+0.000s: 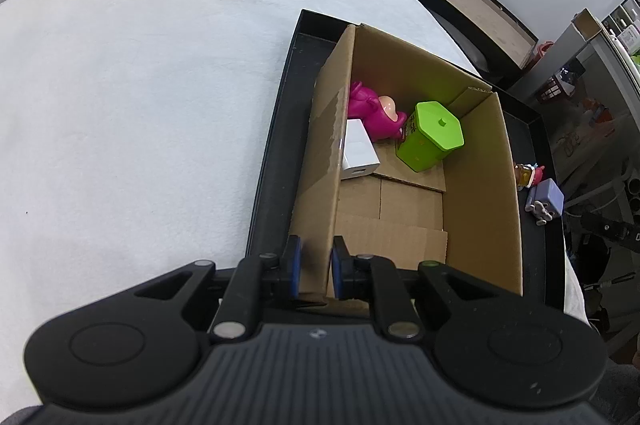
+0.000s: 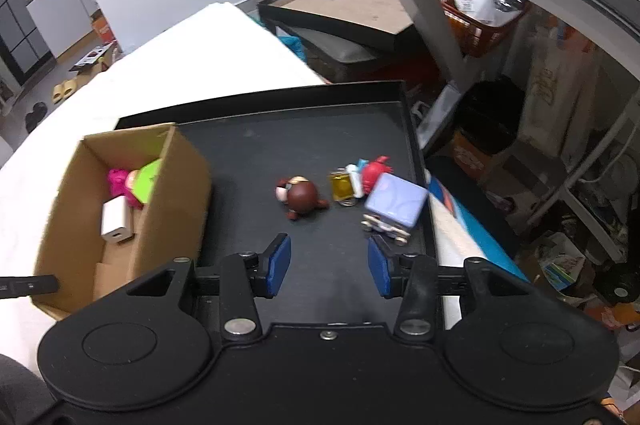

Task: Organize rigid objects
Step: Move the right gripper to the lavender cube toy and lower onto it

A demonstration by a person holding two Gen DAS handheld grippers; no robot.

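Three items sit inside the cardboard box (image 1: 404, 161): a pink figure (image 1: 372, 109), a green hexagonal container (image 1: 432, 135) tipped on its side, and a white charger block (image 1: 358, 155) against the left wall. The box stands in a black tray (image 2: 304, 141) on a white-covered table (image 1: 140, 85). Left gripper (image 1: 316, 271): jaws closed tight on the near corner of the box's left wall, cardboard pinched between the blue pads. Right gripper (image 2: 328, 265): jaws partly apart, nothing between them, above bare tray floor. Beyond it, loose on the tray: a brown round figure (image 2: 302, 195), a small yellow and red toy (image 2: 358, 179), a lavender block on wheels (image 2: 394, 207), near the tray's right rim.
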